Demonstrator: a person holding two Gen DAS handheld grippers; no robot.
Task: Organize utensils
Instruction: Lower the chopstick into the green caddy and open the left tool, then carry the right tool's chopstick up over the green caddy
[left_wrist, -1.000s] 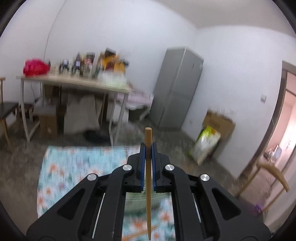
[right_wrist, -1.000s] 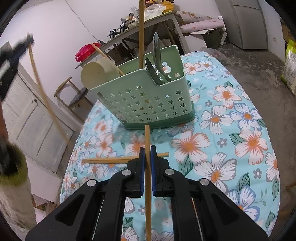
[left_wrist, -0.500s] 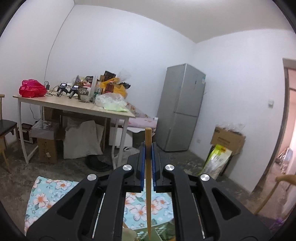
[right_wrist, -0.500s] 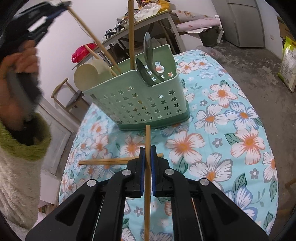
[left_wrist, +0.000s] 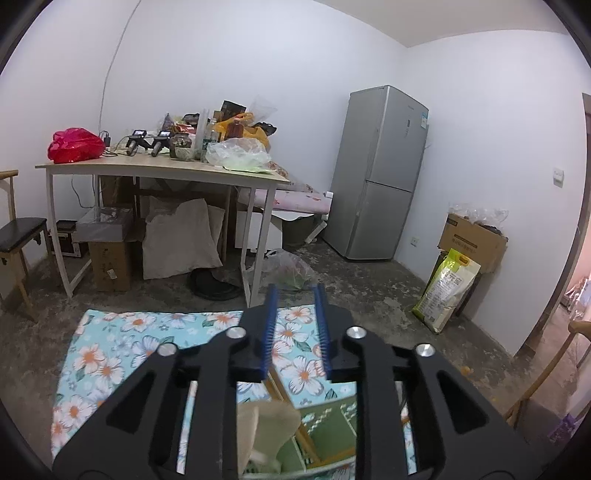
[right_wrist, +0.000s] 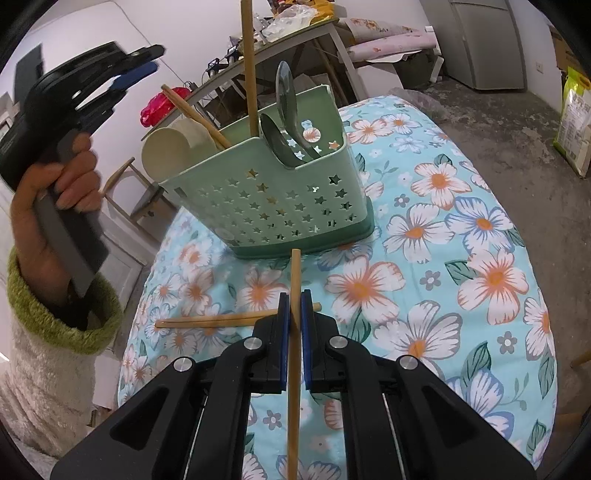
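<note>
Mint-green plastic, star holes all over: the caddy (right_wrist: 273, 192) is standing on the flowered cloth (right_wrist: 461, 258), and that is where everything is going. My left gripper (left_wrist: 295, 325) is hanging above it with its blue pads spread and nothing between them. The jaws have just been opening, and the chopstick they were carrying is no longer in them. I am judging that it is the one now leaning in the caddy's left compartment (right_wrist: 194, 112), beside the pale scoop (right_wrist: 166, 153).

My right gripper (right_wrist: 294, 325) is waiting low over the cloth, jaws clamped on a second chopstick (right_wrist: 294, 280), its tip pointing at the caddy's base. I am holding it lengthwise so it can go in end first, I reckon. A third chopstick (right_wrist: 221, 320) is lying crosswise on the cloth just under my pads. Already upright in the caddy are another tall stick (right_wrist: 248, 66) and two metal spoons (right_wrist: 286, 122).

Hard to read: the left view is showing only a blurred corner of the caddy under my own frame, so I cannot see how the dropped stick settled. The dividers inside are mostly hidden too.
</note>
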